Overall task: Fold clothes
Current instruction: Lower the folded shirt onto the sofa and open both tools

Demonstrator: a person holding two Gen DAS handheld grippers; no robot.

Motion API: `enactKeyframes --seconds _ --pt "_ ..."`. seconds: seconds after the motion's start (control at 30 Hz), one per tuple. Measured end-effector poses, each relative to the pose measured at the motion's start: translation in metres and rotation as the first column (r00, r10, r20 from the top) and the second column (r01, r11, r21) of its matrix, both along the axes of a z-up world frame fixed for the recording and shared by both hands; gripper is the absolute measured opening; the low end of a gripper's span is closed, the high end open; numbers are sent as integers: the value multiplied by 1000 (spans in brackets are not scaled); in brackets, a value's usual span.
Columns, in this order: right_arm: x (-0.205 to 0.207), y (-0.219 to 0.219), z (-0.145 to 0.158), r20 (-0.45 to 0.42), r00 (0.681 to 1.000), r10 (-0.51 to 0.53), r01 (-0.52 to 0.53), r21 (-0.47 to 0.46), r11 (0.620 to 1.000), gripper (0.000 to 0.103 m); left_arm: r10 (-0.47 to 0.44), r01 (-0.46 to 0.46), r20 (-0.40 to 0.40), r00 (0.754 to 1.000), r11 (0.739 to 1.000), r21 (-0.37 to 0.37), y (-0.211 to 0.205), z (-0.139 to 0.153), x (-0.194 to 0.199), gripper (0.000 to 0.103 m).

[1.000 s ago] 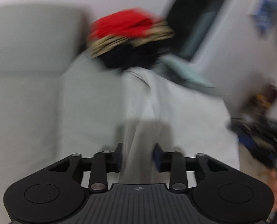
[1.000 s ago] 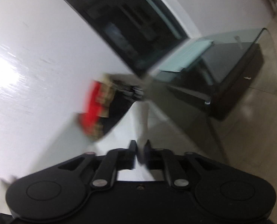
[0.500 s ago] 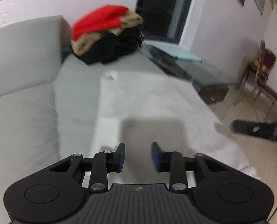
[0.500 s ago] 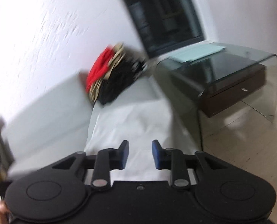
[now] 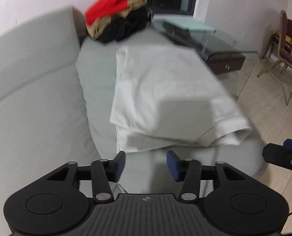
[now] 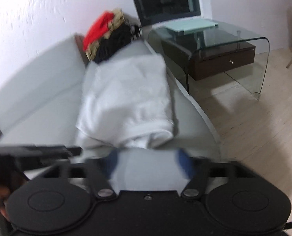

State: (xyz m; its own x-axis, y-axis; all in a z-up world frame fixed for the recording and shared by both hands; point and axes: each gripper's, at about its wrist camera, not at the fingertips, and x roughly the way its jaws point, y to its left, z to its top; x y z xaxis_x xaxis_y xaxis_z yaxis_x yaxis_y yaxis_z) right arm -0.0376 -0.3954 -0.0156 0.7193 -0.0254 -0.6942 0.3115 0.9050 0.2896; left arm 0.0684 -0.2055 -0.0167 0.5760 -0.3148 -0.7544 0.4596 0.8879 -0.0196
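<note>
A white garment (image 5: 165,96) lies folded over on the grey sofa seat (image 5: 98,72), its hem and sleeve end nearest me. In the right wrist view the same white garment (image 6: 126,102) sits just beyond the fingertips. My left gripper (image 5: 146,165) hovers in front of the garment's near edge, its jaws opening with nothing between them. My right gripper (image 6: 150,163) is blurred, its jaws opening wide and empty above the seat. The right gripper's tip (image 5: 279,155) shows at the right edge of the left wrist view.
A pile of red, tan and black clothes (image 5: 116,23) rests at the sofa's far end. A glass side table (image 6: 214,45) with a dark drawer stands to the right on the wooden floor. A chair (image 5: 283,45) stands by the far wall. The sofa back (image 5: 28,59) rises on the left.
Both grippers let go of the white garment, opened and drew back toward me. The garment now lies folded on the seat.
</note>
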Motion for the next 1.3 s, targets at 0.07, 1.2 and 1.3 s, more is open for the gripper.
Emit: enactKeyframes --seconds 0.07,1.2,1.3 --pt "-7 8 19 23 1000 8 -8 13 1000 95 2 -2 41 999 1000 2 5 20 -15 71" --pt "-41 57 123 15 992 -123 123 -224 967 103 29 -21 93 995 996 -87 21 100 -75 102" --pt "-39 57 119 9 991 -133 131 -218 967 103 22 -16 79 997 997 -70 16 96 -73 102"
